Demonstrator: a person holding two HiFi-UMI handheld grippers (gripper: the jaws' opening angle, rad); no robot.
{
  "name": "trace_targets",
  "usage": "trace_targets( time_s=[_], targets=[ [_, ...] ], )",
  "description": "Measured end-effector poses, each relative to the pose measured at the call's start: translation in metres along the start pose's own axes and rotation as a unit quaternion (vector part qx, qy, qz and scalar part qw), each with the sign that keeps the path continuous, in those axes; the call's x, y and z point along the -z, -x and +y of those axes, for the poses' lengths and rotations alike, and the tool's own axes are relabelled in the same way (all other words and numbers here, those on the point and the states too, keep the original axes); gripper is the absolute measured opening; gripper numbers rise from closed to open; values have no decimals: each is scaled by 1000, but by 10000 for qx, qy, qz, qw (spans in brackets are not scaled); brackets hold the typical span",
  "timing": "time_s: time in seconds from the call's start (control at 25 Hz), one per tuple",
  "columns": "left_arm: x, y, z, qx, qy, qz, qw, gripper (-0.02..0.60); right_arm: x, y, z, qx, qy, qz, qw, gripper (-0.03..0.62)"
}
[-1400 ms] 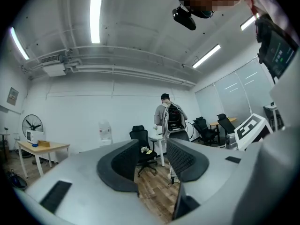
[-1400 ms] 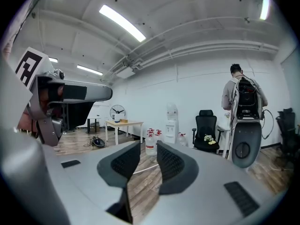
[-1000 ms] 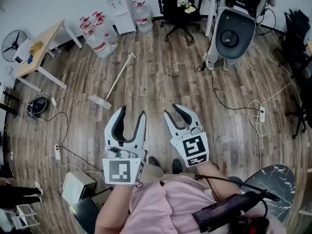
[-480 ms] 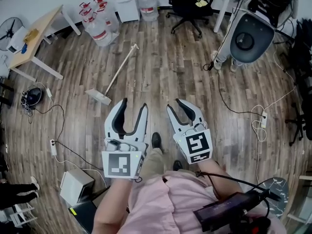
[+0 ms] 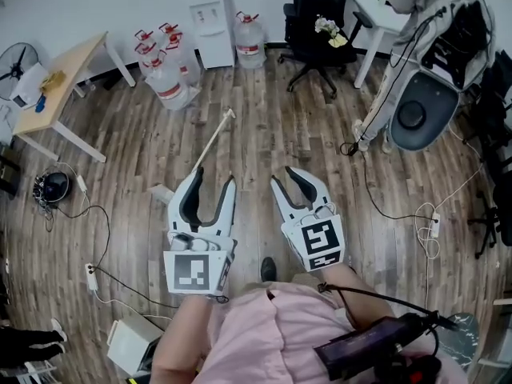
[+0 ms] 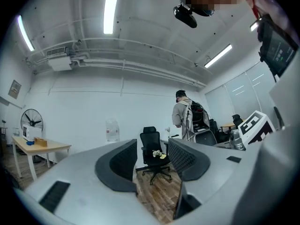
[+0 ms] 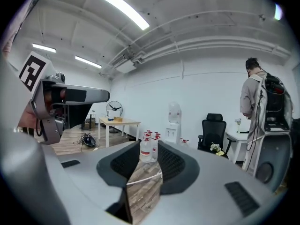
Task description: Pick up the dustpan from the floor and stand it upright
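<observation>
Left gripper (image 5: 214, 184) and right gripper (image 5: 292, 186) hover with jaws apart, empty. The long-handled dustpan (image 5: 211, 139) lies flat on the wood floor (image 5: 272, 126) at twelve o'clock from the left gripper, untouched.

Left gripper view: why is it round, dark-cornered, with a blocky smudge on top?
Left gripper view: a wide-angle lens bends the ceiling light strip and blackens corners; the mosaic was laid on afterwards. Head view: floorboards bow likewise.
</observation>
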State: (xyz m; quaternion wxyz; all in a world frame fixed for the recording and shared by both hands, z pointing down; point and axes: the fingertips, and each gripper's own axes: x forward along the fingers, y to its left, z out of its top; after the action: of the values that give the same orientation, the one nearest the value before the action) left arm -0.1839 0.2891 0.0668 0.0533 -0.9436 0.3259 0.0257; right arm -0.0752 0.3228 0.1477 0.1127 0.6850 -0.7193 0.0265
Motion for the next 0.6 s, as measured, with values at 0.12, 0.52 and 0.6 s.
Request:
trace_targets(
  time_s=[0.12,0.52,0.6],
  targets=[
    [9,-15,18,60,91,17,9999,207,-2,-18,-4,84,51,52,9999,121],
    [43,-55,28,254,375,169,9988,207,15,-42,-37,290,112,362,9989,115],
    [51,-63,32,244,407,239,9986,207,19,-53,-42,262,104,394,9988,115]
  ],
)
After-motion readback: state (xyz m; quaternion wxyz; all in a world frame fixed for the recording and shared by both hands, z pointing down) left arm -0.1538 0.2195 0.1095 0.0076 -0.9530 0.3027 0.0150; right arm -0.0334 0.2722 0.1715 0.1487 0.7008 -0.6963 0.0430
